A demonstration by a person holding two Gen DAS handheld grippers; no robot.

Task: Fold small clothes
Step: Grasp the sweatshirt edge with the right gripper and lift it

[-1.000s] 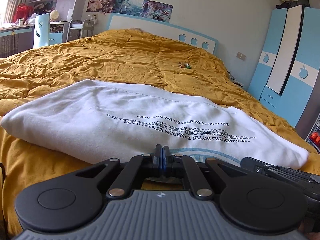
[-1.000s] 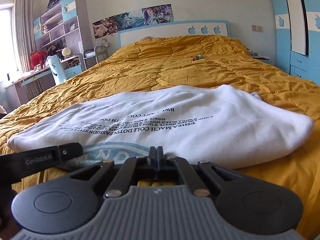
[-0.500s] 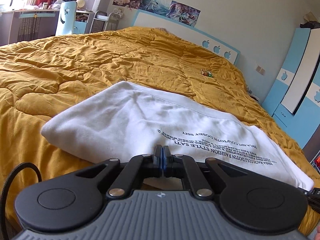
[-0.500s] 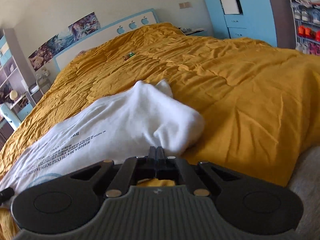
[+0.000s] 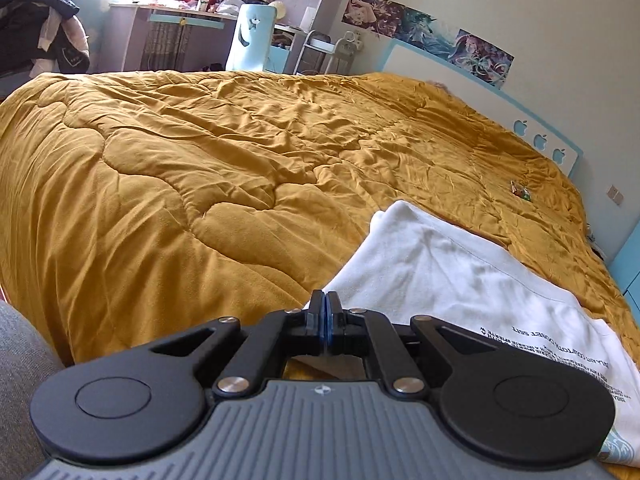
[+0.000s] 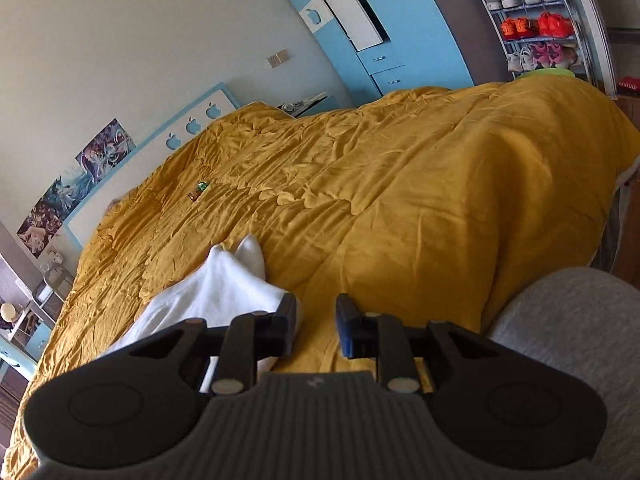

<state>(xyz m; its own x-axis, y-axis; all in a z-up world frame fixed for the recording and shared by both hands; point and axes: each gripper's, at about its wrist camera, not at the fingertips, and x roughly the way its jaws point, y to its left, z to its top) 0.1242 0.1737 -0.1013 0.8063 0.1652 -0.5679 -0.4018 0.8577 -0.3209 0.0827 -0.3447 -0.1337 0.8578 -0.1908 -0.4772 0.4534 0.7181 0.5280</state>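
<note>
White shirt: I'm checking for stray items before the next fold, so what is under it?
The white shirt lies directly on the mustard quilt. Nothing pokes out at its visible edges, but whatever is beneath the cloth stays hidden.

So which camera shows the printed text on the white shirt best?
The left wrist view. The shirt lies across its lower right with black lines of lettering legible near the edge. The right wrist view shows only a plain white end of the shirt beside the opening jaws, with no print in sight.
</note>
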